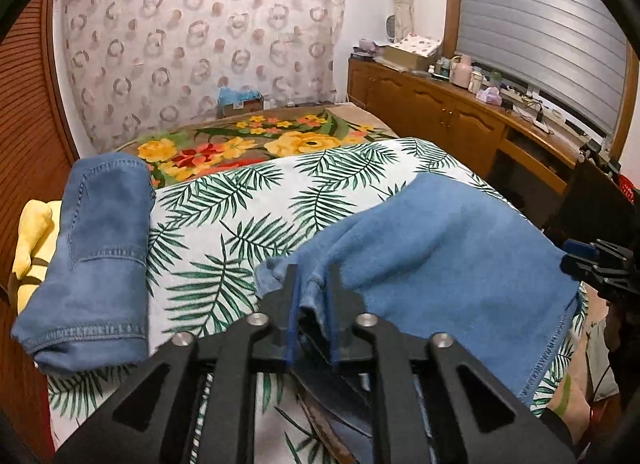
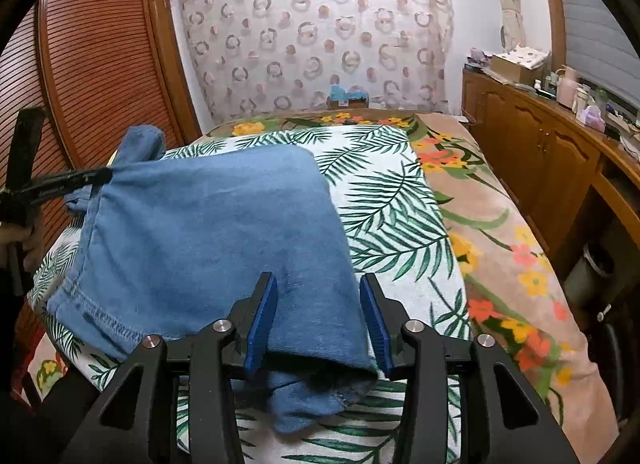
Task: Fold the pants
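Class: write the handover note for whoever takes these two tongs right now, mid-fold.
Left tongs: shut on a bunched corner of the pants.
Right tongs: open, astride the pants' near edge, not gripping.
Pants lie partly folded on the leaf sheet.
A folded denim piece sits at the sheet's left edge.
Left to do: grip with the right, finish the fold, flatten.

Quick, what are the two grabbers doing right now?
Left gripper: closed, pinching the blue pants.
Right gripper: open, fingers either side of the pants' edge, not squeezing.
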The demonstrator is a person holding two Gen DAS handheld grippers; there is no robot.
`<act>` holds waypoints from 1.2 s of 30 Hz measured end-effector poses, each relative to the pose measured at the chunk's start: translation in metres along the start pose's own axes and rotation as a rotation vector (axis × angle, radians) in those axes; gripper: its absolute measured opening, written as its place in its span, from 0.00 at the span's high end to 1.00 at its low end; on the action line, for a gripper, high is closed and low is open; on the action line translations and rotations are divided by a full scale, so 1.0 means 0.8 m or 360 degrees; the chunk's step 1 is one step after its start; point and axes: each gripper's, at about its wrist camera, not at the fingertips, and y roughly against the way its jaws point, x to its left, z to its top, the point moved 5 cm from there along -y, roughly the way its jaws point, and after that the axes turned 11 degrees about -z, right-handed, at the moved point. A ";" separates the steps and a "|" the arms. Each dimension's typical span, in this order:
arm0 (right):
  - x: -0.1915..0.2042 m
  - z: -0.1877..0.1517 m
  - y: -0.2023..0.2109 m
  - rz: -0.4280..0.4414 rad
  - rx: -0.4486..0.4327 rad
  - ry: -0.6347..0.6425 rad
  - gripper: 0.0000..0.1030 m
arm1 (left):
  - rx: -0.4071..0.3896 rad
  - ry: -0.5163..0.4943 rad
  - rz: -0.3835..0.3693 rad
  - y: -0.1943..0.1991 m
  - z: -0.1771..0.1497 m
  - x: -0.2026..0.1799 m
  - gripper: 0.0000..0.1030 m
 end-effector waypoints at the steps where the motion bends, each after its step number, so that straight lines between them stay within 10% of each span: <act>1: -0.002 0.001 -0.001 -0.0008 0.0000 0.0000 0.53 | -0.0005 0.0000 0.0001 0.002 -0.002 -0.003 0.73; 5: -0.007 0.002 -0.005 -0.0008 0.0008 0.0005 0.51 | -0.0022 -0.0003 -0.0043 0.007 -0.008 -0.022 0.23; 36: -0.014 0.008 -0.057 0.0152 0.0254 -0.0091 0.48 | 0.0190 0.0052 -0.0082 -0.024 -0.104 -0.071 0.22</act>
